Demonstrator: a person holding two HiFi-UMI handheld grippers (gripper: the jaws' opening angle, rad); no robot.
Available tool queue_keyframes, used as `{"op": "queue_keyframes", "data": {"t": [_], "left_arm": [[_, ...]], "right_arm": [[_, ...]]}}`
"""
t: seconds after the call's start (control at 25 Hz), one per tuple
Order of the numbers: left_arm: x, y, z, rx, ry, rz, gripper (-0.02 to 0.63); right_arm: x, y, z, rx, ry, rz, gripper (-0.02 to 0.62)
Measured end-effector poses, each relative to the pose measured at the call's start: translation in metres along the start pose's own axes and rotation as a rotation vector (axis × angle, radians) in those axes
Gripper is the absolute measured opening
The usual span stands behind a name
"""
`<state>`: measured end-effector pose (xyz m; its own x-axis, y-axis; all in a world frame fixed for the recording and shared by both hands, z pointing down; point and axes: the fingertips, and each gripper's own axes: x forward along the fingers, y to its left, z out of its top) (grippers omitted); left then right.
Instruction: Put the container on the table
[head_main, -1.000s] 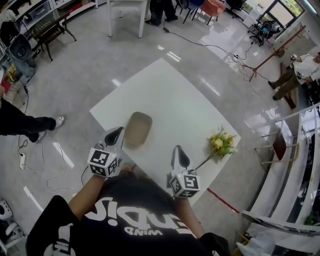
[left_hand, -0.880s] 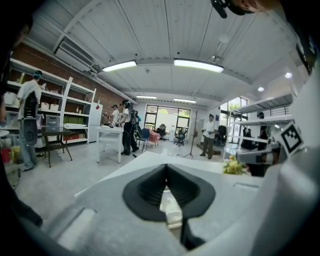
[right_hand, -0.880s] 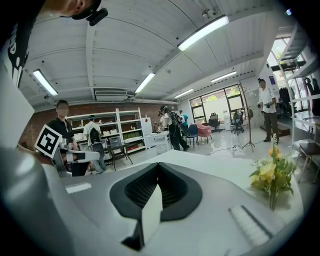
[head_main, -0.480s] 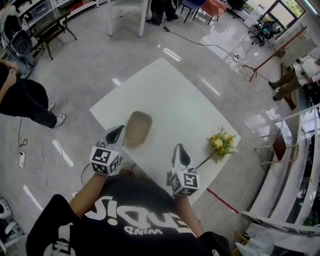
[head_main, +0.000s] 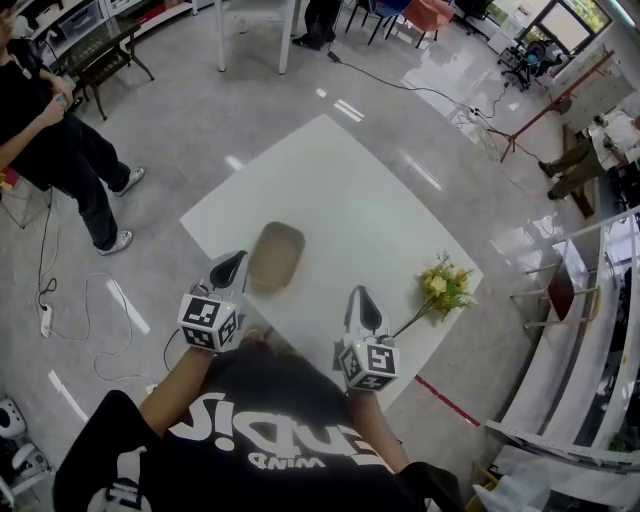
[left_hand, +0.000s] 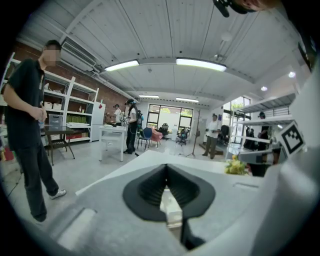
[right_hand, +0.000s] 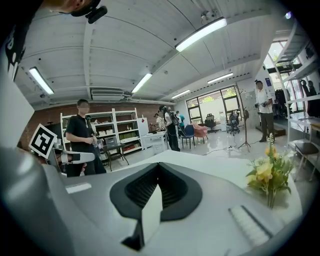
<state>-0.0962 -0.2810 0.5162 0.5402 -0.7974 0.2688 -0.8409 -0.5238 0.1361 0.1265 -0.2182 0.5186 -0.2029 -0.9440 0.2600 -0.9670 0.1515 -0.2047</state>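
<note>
A tan, rounded, shallow container (head_main: 275, 258) rests on the white table (head_main: 340, 190), near its front left edge. My left gripper (head_main: 229, 268) hovers just left of the container, its jaws shut and empty. It does not touch the container. My right gripper (head_main: 362, 303) hangs over the table's front edge, right of the container, with its jaws closed together and nothing in them. In the left gripper view the gripper (left_hand: 166, 167) blocks the container. The right gripper view shows the right gripper (right_hand: 158, 167), again with no container.
Yellow flowers (head_main: 443, 285) lie at the table's right corner, close to my right gripper; they show as flowers (right_hand: 270, 172) in its view. A person in black (head_main: 55, 140) stands at the far left on the floor. Cables (head_main: 75, 320) trail there.
Both grippers and the container have stayed where they were. The person in black at the left has walked further into view.
</note>
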Motion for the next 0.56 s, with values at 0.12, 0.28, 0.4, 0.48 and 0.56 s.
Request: {"op": "queue_keyframes", "data": {"t": [0.12, 0.28, 0.4, 0.48, 0.56], "left_arm": [[0.0, 0.001, 0.001, -0.004, -0.002, 0.004, 0.002], [0.001, 0.003, 0.001, -0.005, -0.007, 0.007, 0.002], [0.001, 0.001, 0.003, -0.004, -0.012, 0.009, 0.002], [0.001, 0.001, 0.005, -0.003, -0.016, 0.009, 0.002], [0.0, 0.0, 0.008, -0.002, -0.02, 0.009, 0.002]], "right_arm": [[0.001, -0.001, -0.002, 0.0, -0.011, 0.0, 0.0], [0.001, -0.002, -0.002, -0.005, -0.002, -0.008, 0.0], [0.001, -0.004, -0.001, -0.006, -0.02, -0.001, 0.0], [0.0, -0.002, 0.004, -0.005, -0.022, 0.003, 0.0], [-0.001, 0.001, 0.009, -0.006, -0.014, 0.003, 0.0]]}}
